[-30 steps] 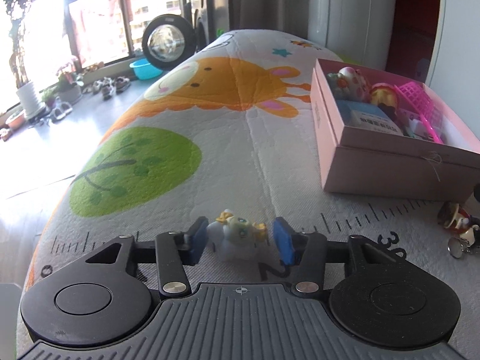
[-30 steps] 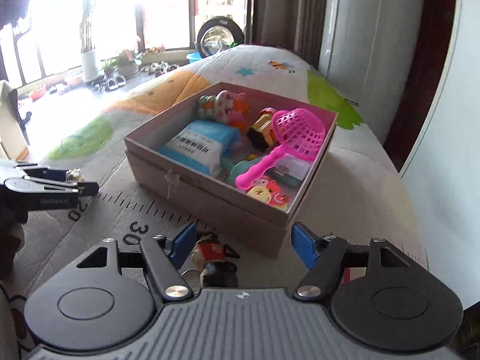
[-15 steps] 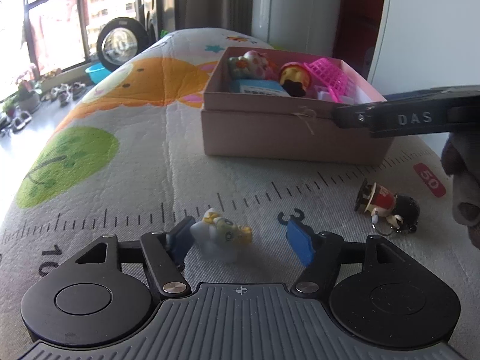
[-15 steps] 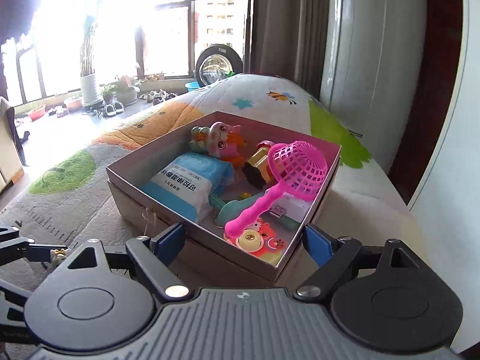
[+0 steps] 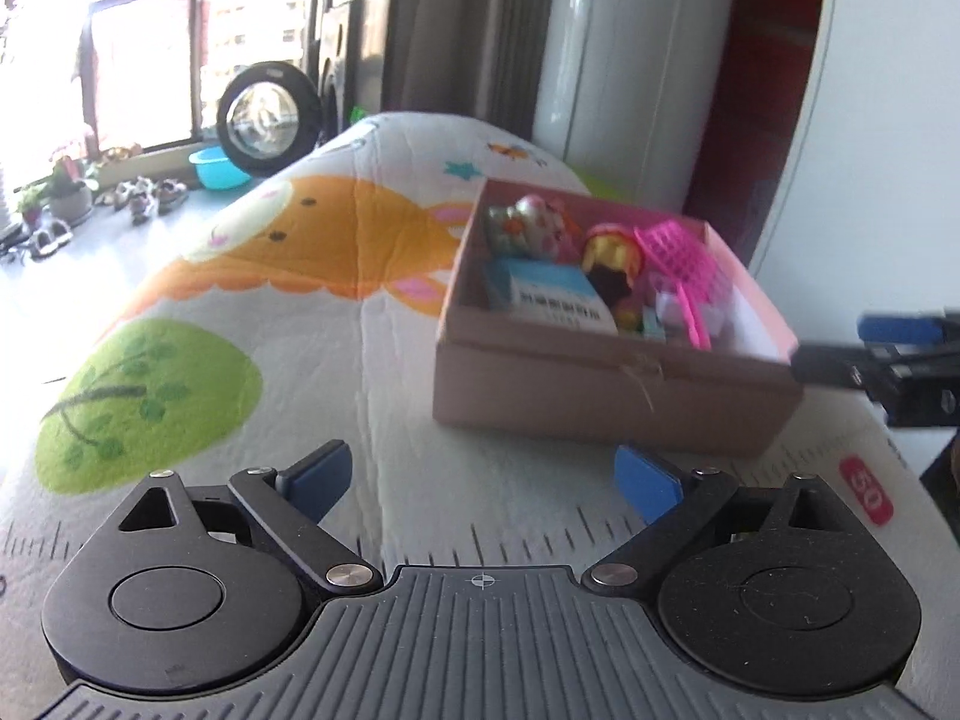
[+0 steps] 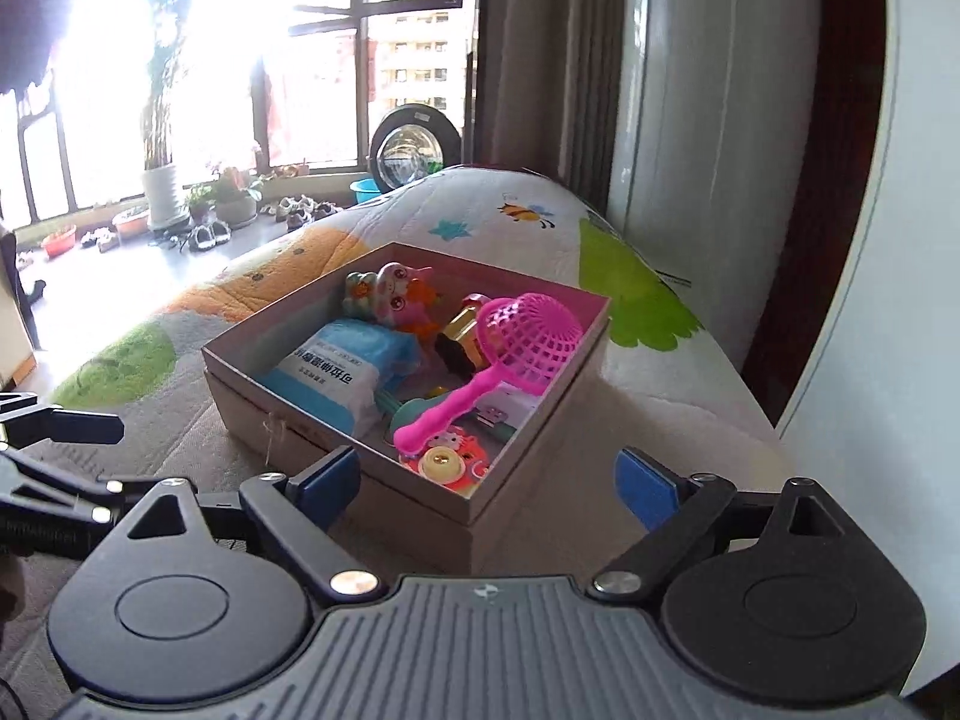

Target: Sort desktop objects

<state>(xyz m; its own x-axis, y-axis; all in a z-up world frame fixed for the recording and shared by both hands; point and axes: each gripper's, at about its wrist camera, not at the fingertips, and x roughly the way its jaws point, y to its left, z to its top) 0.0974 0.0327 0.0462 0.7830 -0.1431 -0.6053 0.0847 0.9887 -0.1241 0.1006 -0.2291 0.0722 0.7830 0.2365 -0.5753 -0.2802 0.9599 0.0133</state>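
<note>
A pink cardboard box (image 5: 606,396) stands on the printed mat and also shows in the right wrist view (image 6: 420,498). It holds a pink net scoop (image 6: 516,348), a blue tissue pack (image 6: 336,372), a cartoon figure (image 6: 390,294) and several small toys. My left gripper (image 5: 483,474) is open and empty, raised above the mat in front of the box. My right gripper (image 6: 486,480) is open and empty, raised over the box's near corner. The right gripper also shows at the right edge of the left wrist view (image 5: 888,354).
The mat (image 5: 288,276) has a giraffe print, a green tree patch and a ruler scale. A white wall and a dark red panel stand to the right. Beyond the far edge are windows, plant pots and a washing machine door (image 6: 414,150).
Both grippers have risen and tilted up. The small white and yellow toy between my left fingers and the keychain figure on the mat have dropped out of view. The left jaws have widened.
</note>
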